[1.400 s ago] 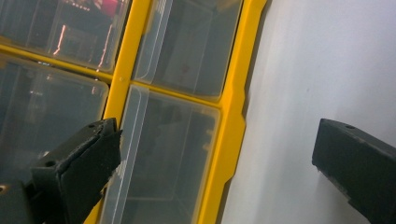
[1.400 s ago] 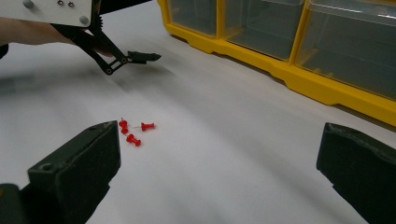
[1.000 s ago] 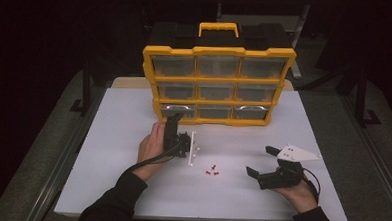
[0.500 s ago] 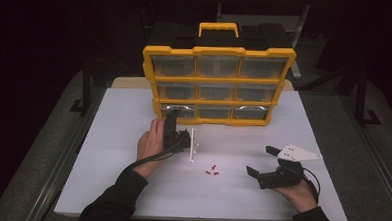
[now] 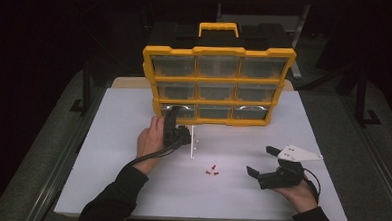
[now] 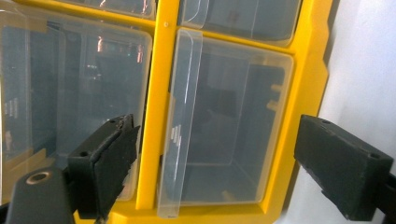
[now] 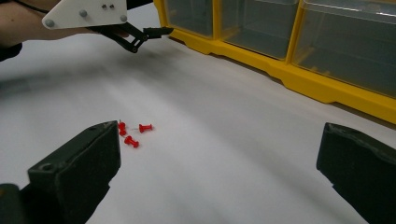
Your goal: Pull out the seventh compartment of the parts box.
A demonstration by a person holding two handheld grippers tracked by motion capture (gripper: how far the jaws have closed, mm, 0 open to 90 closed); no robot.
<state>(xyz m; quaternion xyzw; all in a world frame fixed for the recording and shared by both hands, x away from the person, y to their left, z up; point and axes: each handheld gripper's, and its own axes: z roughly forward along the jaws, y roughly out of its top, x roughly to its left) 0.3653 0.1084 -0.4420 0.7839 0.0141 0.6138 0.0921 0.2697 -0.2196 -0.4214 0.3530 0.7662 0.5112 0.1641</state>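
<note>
clear drawer (image 6: 224,126), shut, bottom-left in yellow organizer (image 5: 217,86)

You've got dark long sleeves (image 5: 115,197) on both arms. Both grippers are black: left gripper (image 5: 175,132) trails a black cable back over your wrist, right gripper (image 5: 262,166) has a pale three-cornered plate (image 5: 297,153) on top, dotted with small screws. Jaw pads look chunky, matte, a bit scuffed.

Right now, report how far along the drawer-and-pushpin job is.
Done: nothing looks stowed. The red pushpins lie loose on the white table.
In hand: the left gripper is at the yellow organizer's bottom-left drawer, its jaws just closing around the clear drawer front without pressing it.
Left: opening that drawer and moving the pins. The right gripper waits open beside them.
</note>
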